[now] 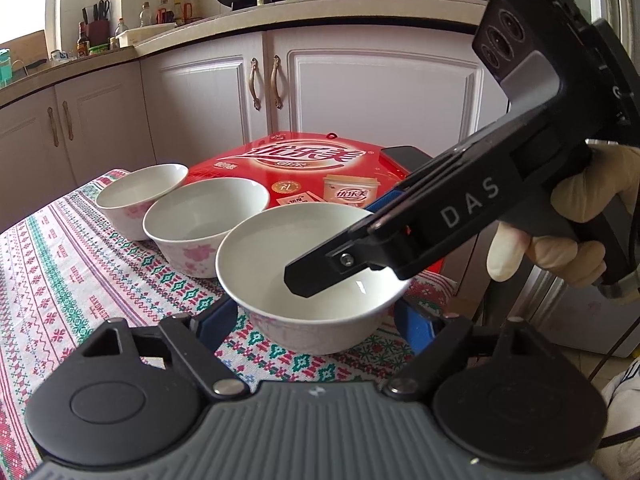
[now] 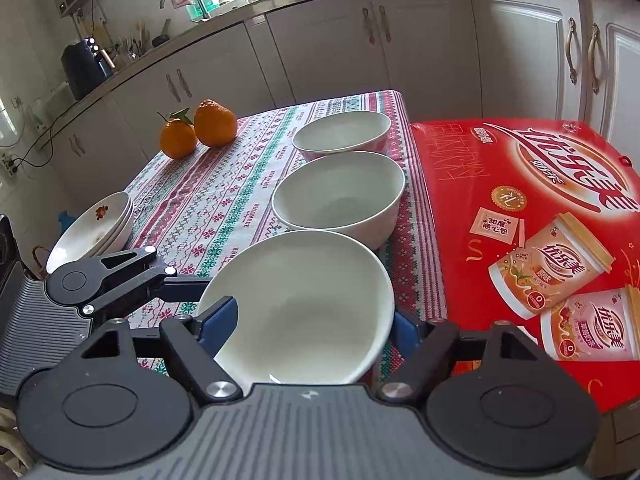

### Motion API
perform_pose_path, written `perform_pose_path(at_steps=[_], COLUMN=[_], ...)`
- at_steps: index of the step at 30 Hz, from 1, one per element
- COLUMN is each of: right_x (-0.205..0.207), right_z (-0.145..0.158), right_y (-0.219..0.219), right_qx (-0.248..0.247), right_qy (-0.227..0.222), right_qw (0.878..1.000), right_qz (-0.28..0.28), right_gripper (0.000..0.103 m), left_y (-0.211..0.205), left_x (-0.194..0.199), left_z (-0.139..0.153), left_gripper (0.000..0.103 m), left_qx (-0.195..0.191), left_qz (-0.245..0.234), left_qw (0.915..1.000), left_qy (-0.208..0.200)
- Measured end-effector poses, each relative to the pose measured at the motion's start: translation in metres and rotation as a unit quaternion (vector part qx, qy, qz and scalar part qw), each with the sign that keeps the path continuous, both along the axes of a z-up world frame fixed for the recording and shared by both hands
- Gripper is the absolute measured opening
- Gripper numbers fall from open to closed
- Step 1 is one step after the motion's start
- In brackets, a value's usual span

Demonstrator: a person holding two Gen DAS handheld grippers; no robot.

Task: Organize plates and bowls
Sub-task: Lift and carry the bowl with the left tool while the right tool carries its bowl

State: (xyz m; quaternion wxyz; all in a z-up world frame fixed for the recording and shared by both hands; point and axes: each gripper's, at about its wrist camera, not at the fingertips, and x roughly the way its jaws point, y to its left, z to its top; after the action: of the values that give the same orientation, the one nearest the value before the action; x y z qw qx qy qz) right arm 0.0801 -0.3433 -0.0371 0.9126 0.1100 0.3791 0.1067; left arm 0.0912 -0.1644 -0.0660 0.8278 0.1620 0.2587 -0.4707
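Worktop [image 2: 208, 200] under patterned cloth, red box [image 2: 520, 208] at 2 o'clock in the right wrist view. Three bowls sit in one row running toward 12 o'clock along the cloth's box-side edge: far bowl [image 2: 340, 132], middle bowl [image 2: 340, 200], then near bowl [image 2: 304, 304] right at our fingers. Plate stack [image 2: 92, 232] sits at 9 o'clock, well apart from the row.

Key relation: we judge the nesting target is the middle bowl, dead ahead at 12 o'clock and just beside the near bowl, so the lift should go straight along the row axis. Both hands are on the near bowl; the right comes in from 3 o'clock in the left wrist view.

Right gripper [image 2: 312, 324]: narrowed across the near bowl, blue pads [image 2: 218, 320] against its rim on both sides, so we read it as clamped.

Left gripper [image 1: 316, 330]: about half open, straddling the same bowl. A sliver of cloth shows between its 9 o'clock pad and the bowl wall, so we read no grip yet.
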Motion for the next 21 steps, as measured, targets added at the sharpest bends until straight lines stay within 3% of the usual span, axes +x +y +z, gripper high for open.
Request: perform_pose_path(at_steps=[21], right_x=[0.024], right_z=[0.014], right_y=[0.081], right_qx=[-0.015], right_qy=[-0.008], right_qw=[0.995], right_qz=[0.096], right_gripper=[0.084], left_y=[0.081], left_x=[0.000], left_z=[0.013], left_gripper=[0.085], left_qx=[-0.007], left_qz=[0.075], left_qw=[0.9971], left_qy=[0.011])
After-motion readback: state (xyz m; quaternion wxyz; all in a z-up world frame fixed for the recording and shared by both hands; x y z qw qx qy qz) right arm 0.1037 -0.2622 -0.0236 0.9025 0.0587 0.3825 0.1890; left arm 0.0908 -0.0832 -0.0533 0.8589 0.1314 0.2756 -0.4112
